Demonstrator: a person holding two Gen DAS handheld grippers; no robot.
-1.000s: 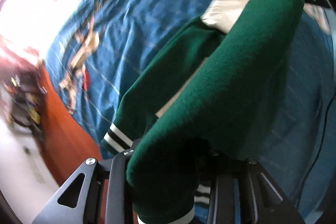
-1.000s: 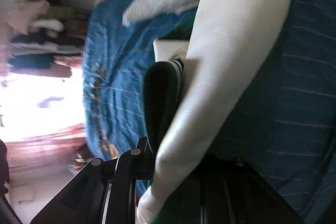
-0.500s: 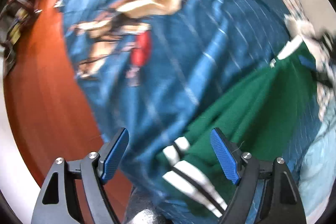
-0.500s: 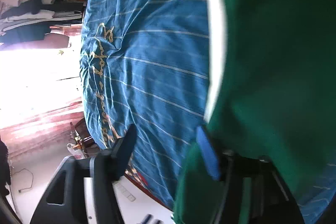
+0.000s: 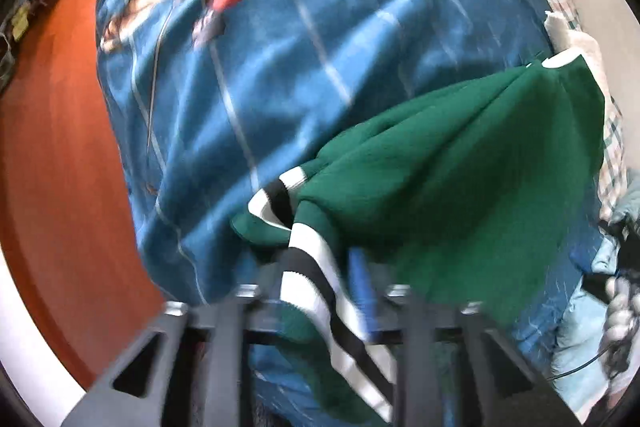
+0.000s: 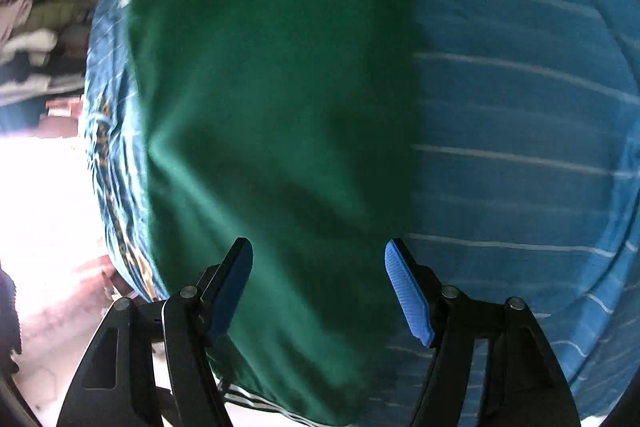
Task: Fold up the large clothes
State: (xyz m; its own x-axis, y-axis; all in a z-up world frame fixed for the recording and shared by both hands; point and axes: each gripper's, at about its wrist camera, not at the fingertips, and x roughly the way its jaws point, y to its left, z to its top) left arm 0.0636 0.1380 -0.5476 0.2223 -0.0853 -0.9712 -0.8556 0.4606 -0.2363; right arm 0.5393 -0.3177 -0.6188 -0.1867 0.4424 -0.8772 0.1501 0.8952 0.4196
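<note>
The green jacket (image 5: 460, 187) lies on the blue bed cover (image 5: 320, 47), running from lower centre to upper right. The left claw (image 5: 320, 291), just closed, pinches its striped hem (image 5: 316, 267). The right claw (image 6: 320, 291) hangs spread above the cloth.

We see the jacket (image 5: 452, 195) lying on the bed (image 5: 304, 67), spread from the bed's near edge toward its far right side. Its banded hem (image 5: 312, 267) lies at the near edge, between the closed jaws of the left tool (image 5: 320, 291). Beyond the bed's left edge is the floor (image 5: 56, 147). In the right wrist view the jacket (image 6: 272, 107) runs down the middle of the bed (image 6: 520, 107), with bare bedcover to its right. The right tool (image 6: 318, 291) hangs over the jacket's near part, jaws apart, one pad (image 6: 408, 291) above the jacket's right edge.
</note>
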